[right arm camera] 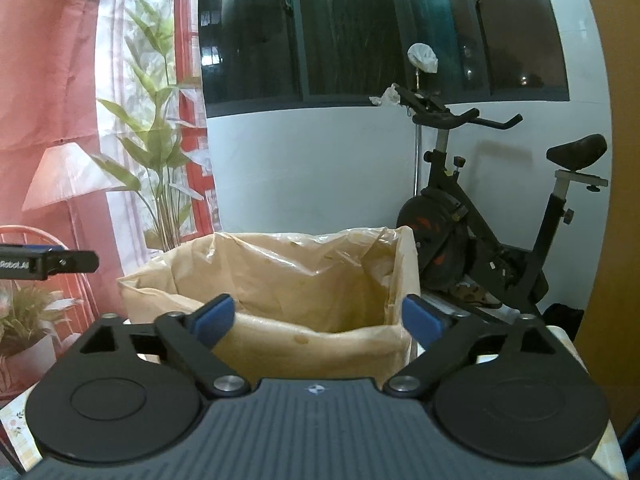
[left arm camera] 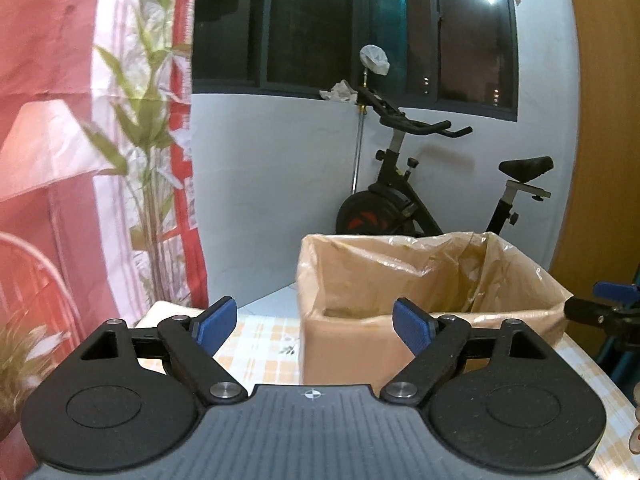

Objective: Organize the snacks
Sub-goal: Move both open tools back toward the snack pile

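A brown cardboard box [left arm camera: 360, 344] lined with a clear plastic bag stands on the checked tablecloth [left arm camera: 264, 344]. It also shows in the right wrist view [right arm camera: 320, 344]. My left gripper [left arm camera: 316, 326] is open and empty, held in front of the box's left near corner. My right gripper [right arm camera: 320, 318] is open and empty, held just in front of the box's near wall. The right gripper's tip [left arm camera: 608, 308] shows at the right edge of the left wrist view, and the left gripper's tip [right arm camera: 52, 264] shows at the left edge of the right wrist view. No snacks are in view.
A black exercise bike [left arm camera: 432, 184] stands behind the table against a white wall under a dark window. A red curtain with printed plants [left arm camera: 100, 140] hangs on the left. An orange wall [right arm camera: 620, 200] is on the right.
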